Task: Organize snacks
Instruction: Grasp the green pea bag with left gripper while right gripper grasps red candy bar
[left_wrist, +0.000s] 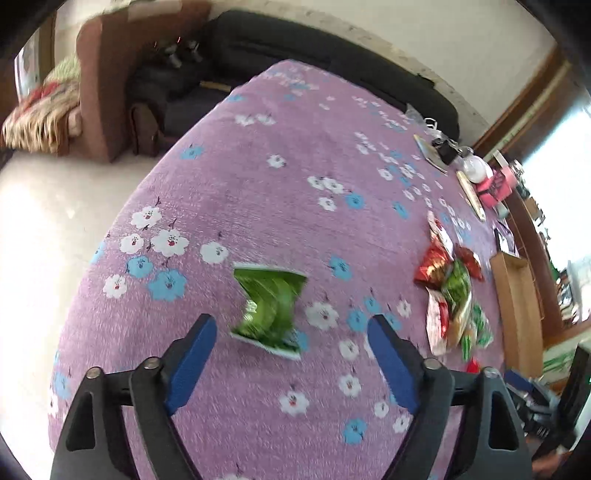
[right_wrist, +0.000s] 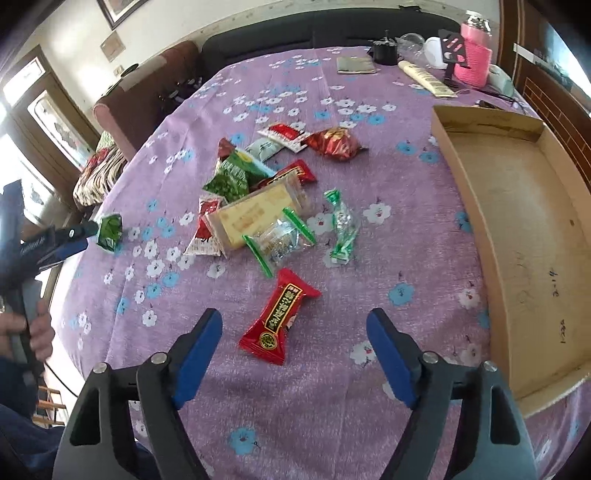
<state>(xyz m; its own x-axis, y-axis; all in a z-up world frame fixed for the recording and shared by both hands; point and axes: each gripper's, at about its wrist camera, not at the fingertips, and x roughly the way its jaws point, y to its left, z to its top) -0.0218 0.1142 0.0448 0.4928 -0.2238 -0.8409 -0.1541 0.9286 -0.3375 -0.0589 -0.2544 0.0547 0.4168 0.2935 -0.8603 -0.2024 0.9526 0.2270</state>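
Two hand-held grippers are working over our counter (right_wrist: 314, 424) with its purple flowered cloth. We are holding the left hand-held gripper (left_wrist: 291, 332) with its blue fingers (left_wrist: 194, 365) apart, a green snack packet (left_wrist: 269, 310) lying loose between their tips. We are keeping the right hand-held gripper (right_wrist: 295, 326) apart too, a red snack packet (right_wrist: 277, 317) lying between its tips, untouched. Beyond it a pile of snacks (right_wrist: 258, 199) is sitting mid-counter. A cardboard tray (right_wrist: 546, 295) is resting at the right edge.
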